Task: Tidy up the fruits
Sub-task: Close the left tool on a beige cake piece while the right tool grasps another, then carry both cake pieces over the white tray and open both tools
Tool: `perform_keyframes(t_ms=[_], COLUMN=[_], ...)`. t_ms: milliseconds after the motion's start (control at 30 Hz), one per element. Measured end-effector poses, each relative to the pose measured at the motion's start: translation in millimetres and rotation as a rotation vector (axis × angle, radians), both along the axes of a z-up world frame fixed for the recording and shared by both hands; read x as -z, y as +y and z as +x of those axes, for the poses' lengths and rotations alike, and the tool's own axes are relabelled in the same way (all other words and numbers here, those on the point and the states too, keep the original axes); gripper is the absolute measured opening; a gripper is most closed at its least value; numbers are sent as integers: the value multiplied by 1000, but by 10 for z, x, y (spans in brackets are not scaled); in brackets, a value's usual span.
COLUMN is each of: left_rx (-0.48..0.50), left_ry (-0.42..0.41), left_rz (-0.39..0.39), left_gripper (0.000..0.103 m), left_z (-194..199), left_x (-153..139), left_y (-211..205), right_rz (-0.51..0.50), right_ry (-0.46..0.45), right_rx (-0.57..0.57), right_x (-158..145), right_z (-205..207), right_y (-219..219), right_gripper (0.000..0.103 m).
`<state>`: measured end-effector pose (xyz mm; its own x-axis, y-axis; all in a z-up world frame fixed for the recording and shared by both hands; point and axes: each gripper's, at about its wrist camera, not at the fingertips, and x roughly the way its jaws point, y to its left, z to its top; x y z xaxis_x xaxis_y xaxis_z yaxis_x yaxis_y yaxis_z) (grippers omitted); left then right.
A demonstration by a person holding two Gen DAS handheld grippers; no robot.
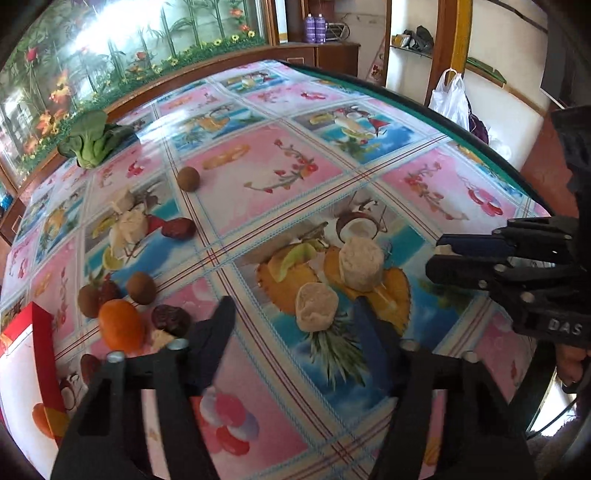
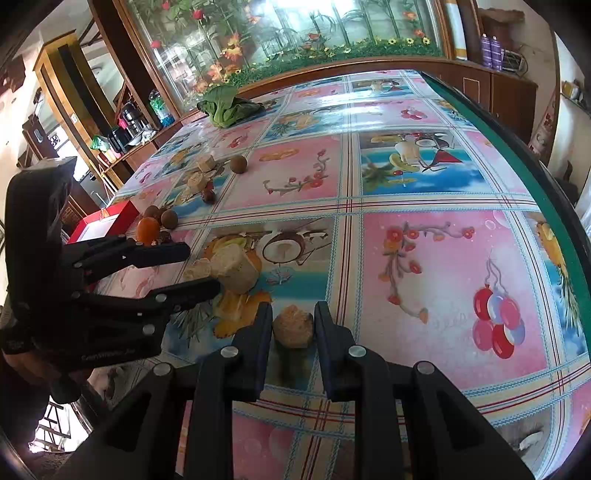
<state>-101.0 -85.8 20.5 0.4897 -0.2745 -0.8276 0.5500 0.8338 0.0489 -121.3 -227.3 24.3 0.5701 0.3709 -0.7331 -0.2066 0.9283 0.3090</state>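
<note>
A home dining room. A glossy fruit-print tablecloth (plastic), flower-painted glass cabinet, kettles on a sideboard.

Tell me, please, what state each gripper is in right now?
Left gripper: open, holding nothing.
Right gripper: shut on a beige chunk.

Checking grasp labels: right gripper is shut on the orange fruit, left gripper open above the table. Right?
Not quite. The right wrist view shows the right gripper shut on a tan, crumbly chunk, not the orange fruit, which sits near the red box. The left gripper is open above the table, as stated.
</note>
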Motion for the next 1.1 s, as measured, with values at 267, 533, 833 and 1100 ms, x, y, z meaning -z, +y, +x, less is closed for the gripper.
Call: perform_keyframes(t_ms=[267, 533, 833, 1100], left_rx=[1, -82, -281, -496], left_ry=[27, -1, -201, -340], left_rz=[-31, -78, -69, -18], left_gripper=[25, 25, 25, 26], left_z=[42, -99, -493, -728], left_x=[-1, -129, -606, -877], left_y=[-44, 169, 848, 1651], right_rz=[-16, -71, -61, -35], right_ry=[-4, -32, -109, -142], right_rx=[-4, 7, -80, -255], right_x=[4, -46, -392, -629], right_z=[-4, -99, -208, -109], right_y=[23, 163, 653, 1549], right_gripper=[22, 22, 22, 22])
